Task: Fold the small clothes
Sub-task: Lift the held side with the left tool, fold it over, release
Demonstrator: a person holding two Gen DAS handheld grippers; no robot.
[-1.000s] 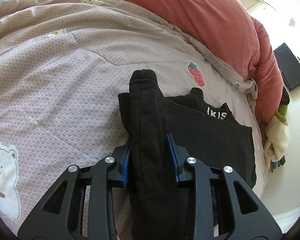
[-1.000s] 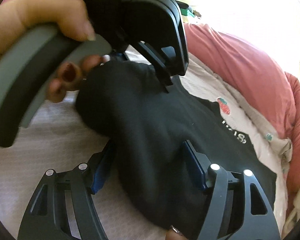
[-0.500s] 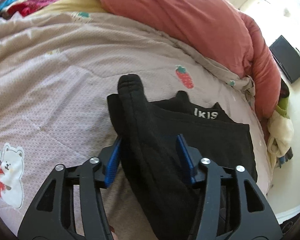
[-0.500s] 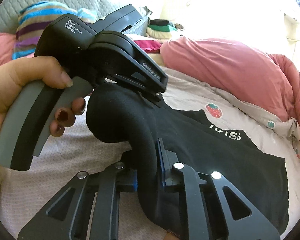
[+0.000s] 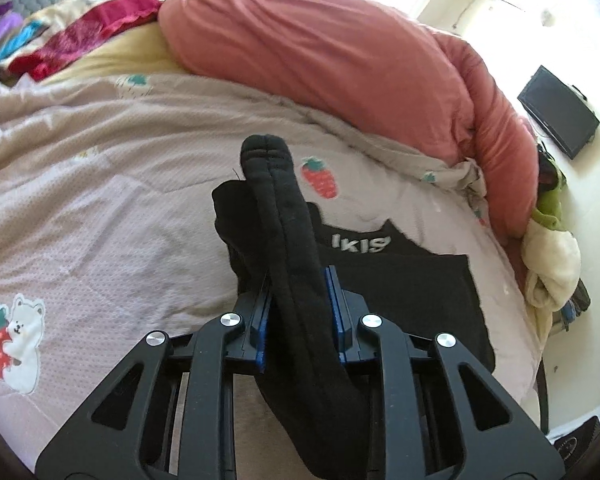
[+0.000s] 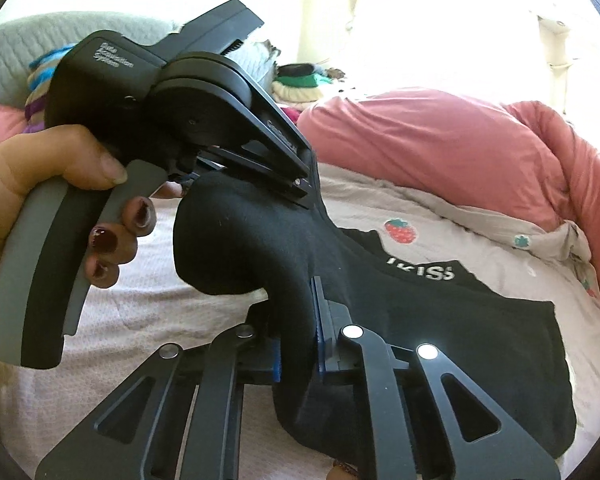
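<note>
Two grippers each pinch the same black garment (image 5: pixel 400 292), which lies on the quilt (image 5: pixel 100 184) of a bed. Nearest in the left wrist view, the left gripper (image 5: pixel 298 312) is closing its blue pads on a thick rolled fold of the cloth; the fold stands up past the fingertips like a ridge, and the pads already press its sides. In the right wrist view the right gripper (image 6: pixel 298 340) has its fingers clamped tight on another bunch of the same edge, with the cloth squeezed thin between the pads. Just beyond it, the person's hand (image 6: pixel 40 184) grips the handle of the left gripper, whose nose bites the cloth a little farther along the hem.

Holding one edge at two points likely keeps it straight, so it can be carried over the rest as a clean fold. The rest of the garment lies flat on the quilt beyond, with white lettering (image 5: pixel 360 244) showing near its far edge, so that part seems to serve as the base for the fold. Farther off, a pink duvet (image 5: pixel 340 60) is heaped along the bed's far side, well apart from the work, with bright cloths (image 5: pixel 80 36) behind it.
</note>
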